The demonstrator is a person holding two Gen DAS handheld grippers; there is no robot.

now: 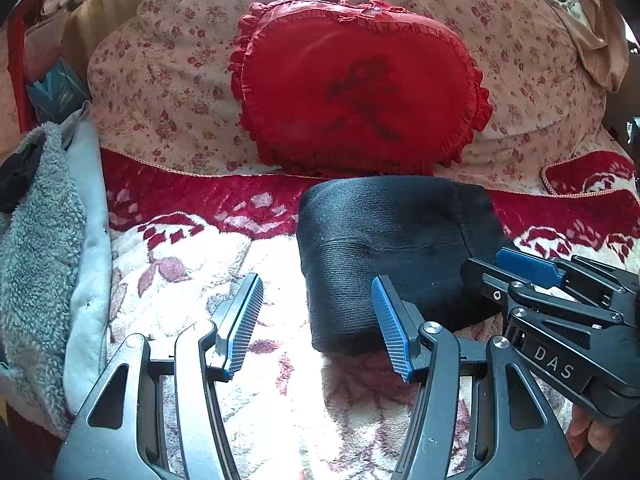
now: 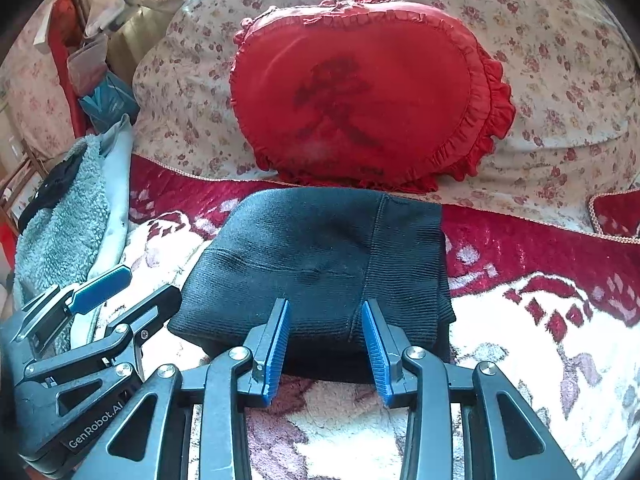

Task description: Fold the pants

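- Nearest the lens, the left gripper [image 1: 316, 322] hovers with jaws spread wide and empty, just left of the pants' near edge.
- The right gripper [image 2: 325, 344] stands open at a narrower gap, gripping nothing, over the near edge of the pants.
- The black ribbed pants [image 2: 320, 264], folded into a compact bundle, lie on a red-and-white floral blanket [image 2: 540, 320].
- Behind them, a red heart-shaped cushion [image 2: 360, 92] leans on a floral pillow [image 2: 560, 60]; grey fleece [image 1: 36, 240] lies far left.

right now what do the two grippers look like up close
Both the left gripper and right gripper are black metal linkages with silver pivot bolts and ribbed blue pads on the jaws. One body reads "GenRobot.AI", the other "DAS". No cables show.
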